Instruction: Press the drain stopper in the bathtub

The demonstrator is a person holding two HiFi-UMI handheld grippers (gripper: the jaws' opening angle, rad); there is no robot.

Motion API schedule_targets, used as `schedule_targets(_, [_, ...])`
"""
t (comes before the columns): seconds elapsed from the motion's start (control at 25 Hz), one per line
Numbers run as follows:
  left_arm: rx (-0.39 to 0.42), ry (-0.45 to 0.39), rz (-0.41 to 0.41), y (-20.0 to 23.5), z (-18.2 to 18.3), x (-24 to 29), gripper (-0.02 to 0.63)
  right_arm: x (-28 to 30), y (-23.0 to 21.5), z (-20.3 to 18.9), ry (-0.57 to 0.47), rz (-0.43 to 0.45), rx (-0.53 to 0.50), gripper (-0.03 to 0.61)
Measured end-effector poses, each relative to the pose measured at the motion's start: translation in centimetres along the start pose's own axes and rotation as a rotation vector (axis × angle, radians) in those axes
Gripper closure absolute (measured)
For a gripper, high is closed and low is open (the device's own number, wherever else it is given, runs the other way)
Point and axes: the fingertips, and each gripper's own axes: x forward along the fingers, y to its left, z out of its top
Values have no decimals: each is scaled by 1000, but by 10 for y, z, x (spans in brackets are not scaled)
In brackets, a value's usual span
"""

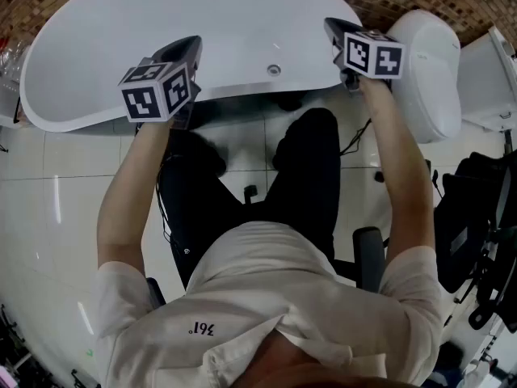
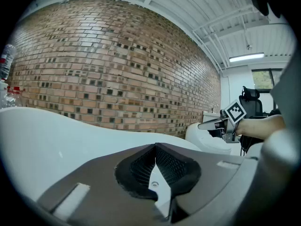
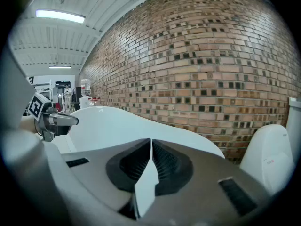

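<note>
- Glossy white floor tiles (image 1: 65,200) lie under your seat. Both your bare forearms reach forward over your dark trousers (image 1: 311,176).
- Your left gripper (image 1: 191,45) has its dark ribbed fingers (image 2: 141,166) closed tip to tip, with nothing between them.
- Your right gripper (image 1: 333,27) is the same: its fingers (image 3: 164,166) are pressed together and empty.
- Both grippers hover at the near rim of the long white oval bathtub (image 1: 234,87). They point level across it, not down into it.
- The small round chrome drain stopper (image 1: 274,69) sits on the tub's white surface just inside that near rim. It lies between your two grippers and lower than both sets of fingers.
- The stopper looks slightly nearer your right gripper. It is round, so no approach axis matters.
- Pressing it likely means tipping those closed fingers downward and swinging them inward, to your left.
- Farther off stand a white toilet (image 1: 428,63) and the red-brown brick wall (image 2: 117,55).
</note>
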Motion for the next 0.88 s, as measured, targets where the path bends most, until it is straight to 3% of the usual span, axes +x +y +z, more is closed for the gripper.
schedule_targets(0.48, [35, -13, -51, 0, 8, 44, 609, 49, -16, 15, 47, 29, -61, 555])
schedule_targets(0.88, [42, -14, -70, 18, 26, 89, 609, 92, -31, 56, 36, 51, -119, 557])
